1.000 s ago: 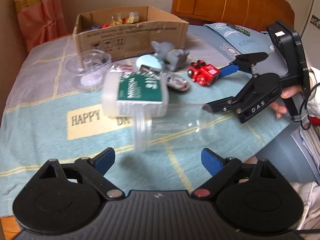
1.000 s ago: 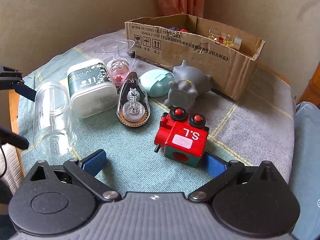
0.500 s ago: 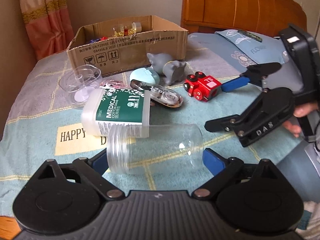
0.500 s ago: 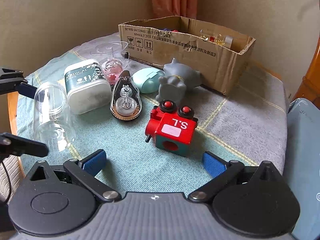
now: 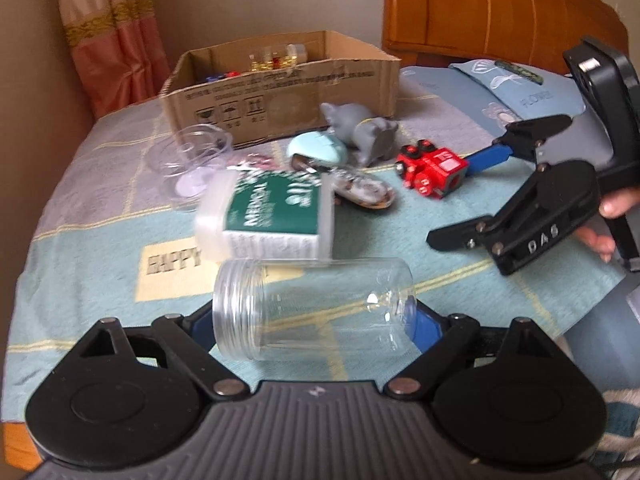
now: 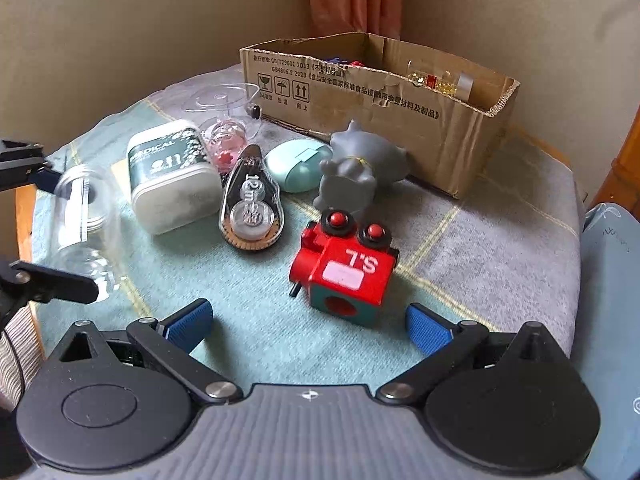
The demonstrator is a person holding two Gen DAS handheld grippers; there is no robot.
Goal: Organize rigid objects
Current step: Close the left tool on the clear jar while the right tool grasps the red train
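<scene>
Between the left gripper's (image 5: 314,322) closing blue pads lies the clear jar (image 5: 316,308) on its side — light, stiff, slippery; grip mid-body. Right gripper (image 6: 308,322) hangs open, empty, near the red toy (image 6: 346,270).

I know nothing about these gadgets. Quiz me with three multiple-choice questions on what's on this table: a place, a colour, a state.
1. Where is the red toy train?
A. Inside a cardboard box
B. On the tablecloth, just ahead of the right gripper
C. On top of a jar

2. What colour is the toy elephant?
A. Grey
B. Yellow
C. Pink

3. How is the clear jar?
A. Upright with a lid on
B. Broken in pieces
C. Lying on its side, without a lid

Answers: 1 B, the train sits on the cloth before the open blue fingers. 2 A, its whole body is grey. 3 C, its threaded mouth points sideways, uncovered.
</scene>
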